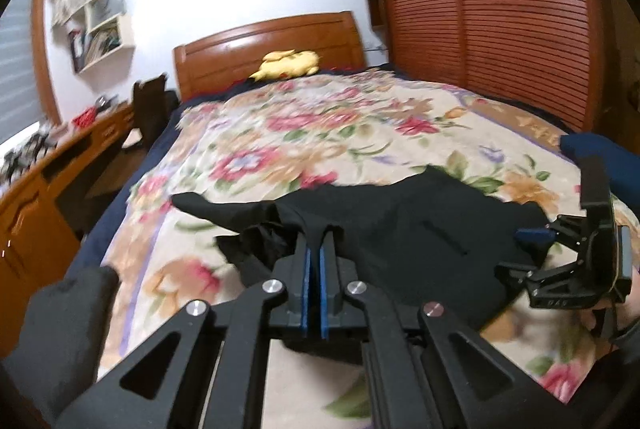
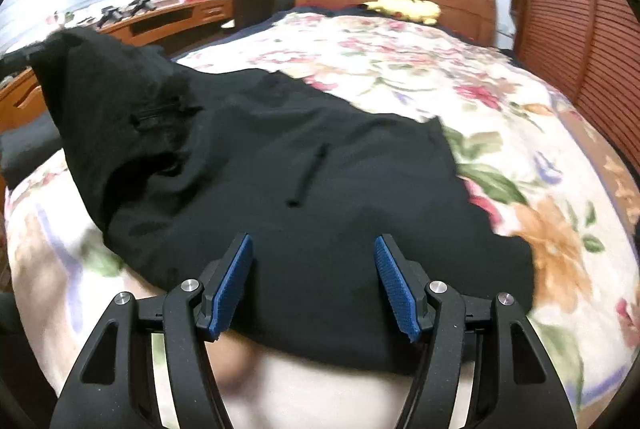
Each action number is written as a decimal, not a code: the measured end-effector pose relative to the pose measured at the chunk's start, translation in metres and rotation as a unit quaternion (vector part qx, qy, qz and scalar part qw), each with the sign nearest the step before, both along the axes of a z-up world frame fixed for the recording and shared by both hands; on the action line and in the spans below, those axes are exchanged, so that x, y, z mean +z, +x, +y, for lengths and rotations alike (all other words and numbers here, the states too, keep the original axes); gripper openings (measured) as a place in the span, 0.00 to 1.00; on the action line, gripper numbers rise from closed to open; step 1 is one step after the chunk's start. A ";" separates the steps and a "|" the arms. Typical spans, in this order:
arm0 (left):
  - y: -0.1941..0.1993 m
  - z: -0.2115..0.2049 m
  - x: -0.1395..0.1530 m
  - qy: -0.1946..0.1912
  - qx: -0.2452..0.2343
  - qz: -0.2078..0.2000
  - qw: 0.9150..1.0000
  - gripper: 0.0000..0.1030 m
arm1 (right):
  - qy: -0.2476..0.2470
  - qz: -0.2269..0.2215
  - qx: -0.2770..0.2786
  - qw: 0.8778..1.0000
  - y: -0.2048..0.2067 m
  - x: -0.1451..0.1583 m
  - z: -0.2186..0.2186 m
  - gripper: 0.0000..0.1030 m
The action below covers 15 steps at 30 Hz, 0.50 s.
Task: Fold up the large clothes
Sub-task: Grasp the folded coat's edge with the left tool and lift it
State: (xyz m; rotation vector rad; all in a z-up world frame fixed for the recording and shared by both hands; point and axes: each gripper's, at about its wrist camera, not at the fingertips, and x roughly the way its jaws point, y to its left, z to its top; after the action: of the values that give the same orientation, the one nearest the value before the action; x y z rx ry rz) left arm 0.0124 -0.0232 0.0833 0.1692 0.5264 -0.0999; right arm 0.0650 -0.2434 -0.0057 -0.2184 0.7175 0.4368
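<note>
We've barely started: left gripper [image 1: 315, 249] has its fingers clamped on the black garment's [image 2: 304, 165] edge, lifting it off the bed [image 1: 320, 125]; right gripper [image 2: 313, 281] fingers open, holding nothing, over the garment. No folds done.

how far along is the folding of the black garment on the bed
Early stage. Done: the large black fabric garment is laid out on the floral bedspread. In hand: the left tool is shut on a pinch of the cloth, whose left side stands lifted in the right wrist view; the right tool is open above the near hem, holding nothing. Left: no neat crease shows yet, so every fold remains.
</note>
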 end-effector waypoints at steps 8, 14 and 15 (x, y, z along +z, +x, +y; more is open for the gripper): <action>0.024 -0.082 0.013 0.019 -0.059 -0.002 0.998 0.00 | 0.003 0.003 -0.029 1.000 -0.013 0.000 -0.046 0.63; 0.031 -0.141 0.020 0.025 -0.107 -0.002 0.994 0.00 | 0.003 -0.017 -0.058 0.998 -0.023 0.010 -0.071 0.63; 0.031 -0.149 0.022 0.021 -0.115 -0.003 0.993 0.00 | 0.005 -0.025 -0.069 0.997 -0.025 0.014 -0.077 0.63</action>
State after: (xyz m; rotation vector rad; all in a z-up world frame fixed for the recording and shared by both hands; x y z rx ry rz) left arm 0.0431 -0.1720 0.1053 0.2706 0.5025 -0.3134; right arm 0.0397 -0.3208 0.0081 -0.1697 0.6767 0.3029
